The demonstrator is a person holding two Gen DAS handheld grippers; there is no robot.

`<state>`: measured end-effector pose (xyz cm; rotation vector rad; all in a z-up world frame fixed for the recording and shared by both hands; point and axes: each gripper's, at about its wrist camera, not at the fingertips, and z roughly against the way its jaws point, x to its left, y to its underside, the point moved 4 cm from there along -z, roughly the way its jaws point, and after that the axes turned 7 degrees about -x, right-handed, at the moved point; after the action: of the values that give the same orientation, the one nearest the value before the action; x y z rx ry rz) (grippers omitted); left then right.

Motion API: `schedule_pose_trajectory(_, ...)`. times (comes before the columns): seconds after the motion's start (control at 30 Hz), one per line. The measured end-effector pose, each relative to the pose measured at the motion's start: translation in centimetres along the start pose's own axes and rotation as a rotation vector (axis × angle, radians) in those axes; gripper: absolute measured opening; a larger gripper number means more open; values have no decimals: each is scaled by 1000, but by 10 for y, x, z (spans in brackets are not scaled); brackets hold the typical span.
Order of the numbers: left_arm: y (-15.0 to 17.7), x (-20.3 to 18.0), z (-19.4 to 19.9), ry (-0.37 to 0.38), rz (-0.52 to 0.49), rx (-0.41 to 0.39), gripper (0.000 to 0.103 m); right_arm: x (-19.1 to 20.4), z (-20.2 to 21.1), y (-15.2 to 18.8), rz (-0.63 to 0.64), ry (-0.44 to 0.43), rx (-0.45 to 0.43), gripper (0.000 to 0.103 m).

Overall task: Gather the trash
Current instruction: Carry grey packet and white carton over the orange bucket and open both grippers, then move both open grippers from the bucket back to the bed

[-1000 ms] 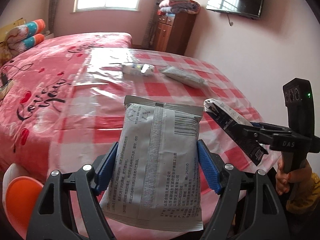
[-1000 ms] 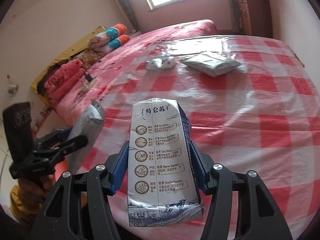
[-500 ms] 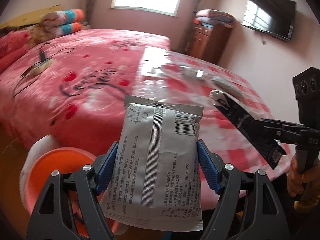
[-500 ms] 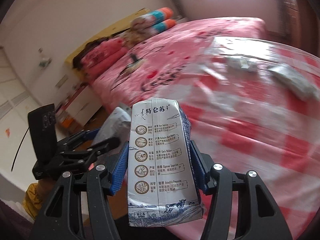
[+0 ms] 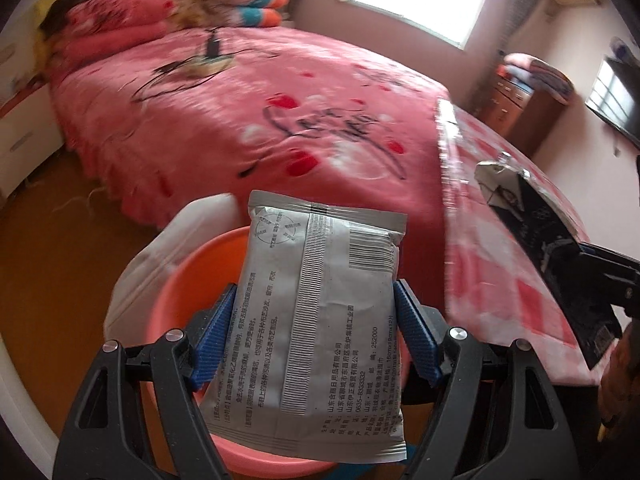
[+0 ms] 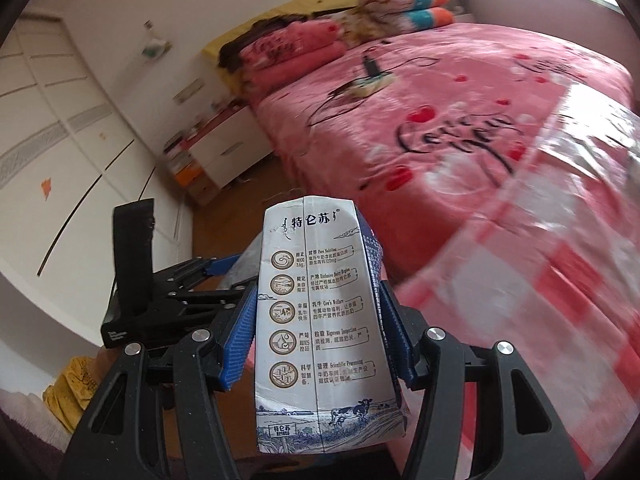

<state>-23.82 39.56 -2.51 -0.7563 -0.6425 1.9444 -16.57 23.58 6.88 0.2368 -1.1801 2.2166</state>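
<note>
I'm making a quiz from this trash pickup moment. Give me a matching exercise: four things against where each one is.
1. pouch
2. carton
3. bin
4. pillows

a. head of the bed
b. right gripper
c. floor beside the bed
d. left gripper

Pairs: 1-d, 2-b, 3-c, 4-a

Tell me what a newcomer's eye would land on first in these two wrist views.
In the left wrist view, a flat grey printed pouch fills the centre, clamped in the left gripper above a round orange plastic basin on the floor. In the right wrist view, a white and blue milk carton stands just as large in the right gripper. Behind both spreads a bed with a pink heart-patterned bedspread.
</note>
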Motion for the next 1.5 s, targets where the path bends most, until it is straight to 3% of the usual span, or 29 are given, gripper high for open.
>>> schedule_pose_trajectory(0.1, 4, 18, -4, -35, 47, 7, 77, 12, -21, -2, 34, -6, 12, 61)
schedule_pose_trajectory(0.17, 8, 32, -10, -77, 81, 32, 78, 15, -37, -1, 48, 2, 41, 79)
schedule_pose_trajectory(0.33, 12, 49, -13, -138, 112, 52, 80, -5, -41, 8, -36, 1, 33, 88)
schedule_pose_trajectory(0.47, 6, 45, -11, -161, 80, 33, 80, -28, -26, 13, -103, 18, 2, 89)
schedule_pose_trajectory(0.87, -1, -9, -9, -87, -8, 34, 81, -93, 21, 29, -267, 71, -90, 94)
schedule_pose_trajectory(1.5, -8, -103, -17, 23, -145, 65, 81, -149, 92, 44, -329, 143, -232, 96)
